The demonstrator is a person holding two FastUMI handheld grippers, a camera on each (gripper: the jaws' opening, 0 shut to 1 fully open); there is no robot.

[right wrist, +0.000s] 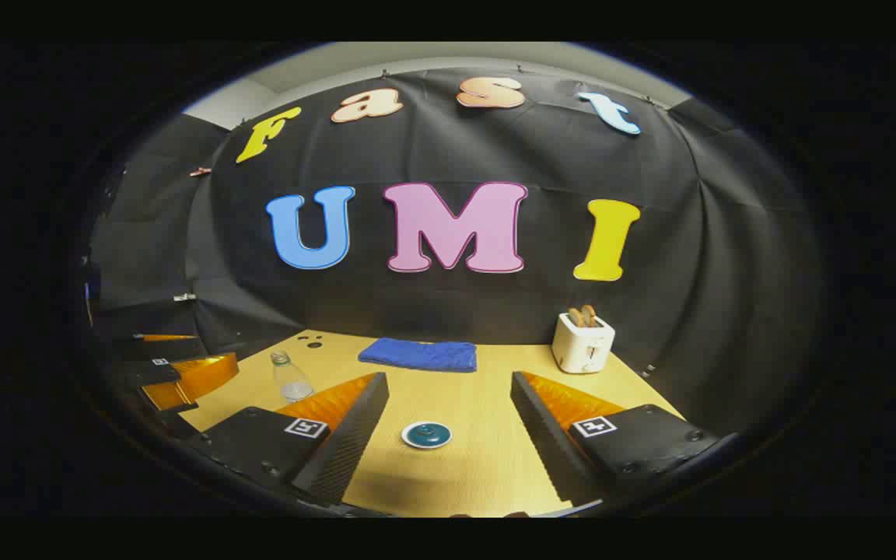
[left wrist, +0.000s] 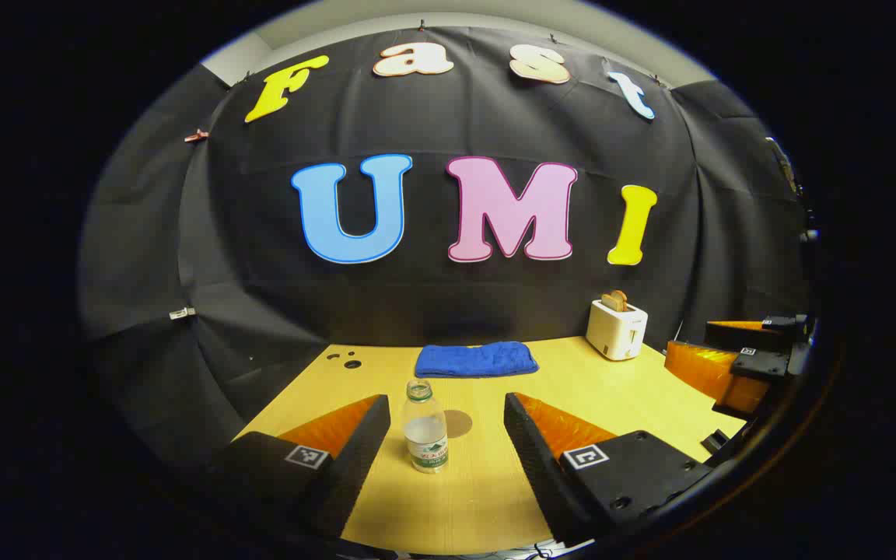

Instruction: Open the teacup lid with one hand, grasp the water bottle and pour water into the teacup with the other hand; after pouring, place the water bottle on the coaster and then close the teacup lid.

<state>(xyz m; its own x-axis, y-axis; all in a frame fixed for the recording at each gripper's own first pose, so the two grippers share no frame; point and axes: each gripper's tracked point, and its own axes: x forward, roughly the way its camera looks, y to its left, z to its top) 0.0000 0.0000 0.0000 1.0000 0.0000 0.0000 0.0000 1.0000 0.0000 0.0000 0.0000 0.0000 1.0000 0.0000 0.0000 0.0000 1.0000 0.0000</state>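
Left gripper view frames the water bottle (left wrist: 425, 428) low centre between the left gripper (left wrist: 446, 435)'s spread, empty fingers, coaster (left wrist: 457, 423) behind; right gripper (right wrist: 449, 424), likewise released, brackets the teacup lid (right wrist: 426, 435), lined up for lifting.

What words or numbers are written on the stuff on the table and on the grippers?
Bottle label: too small and blurred to read.
Square tags: black-and-white patterns, no readable words.
Toaster: no writing visible.
Nothing can be quoted.
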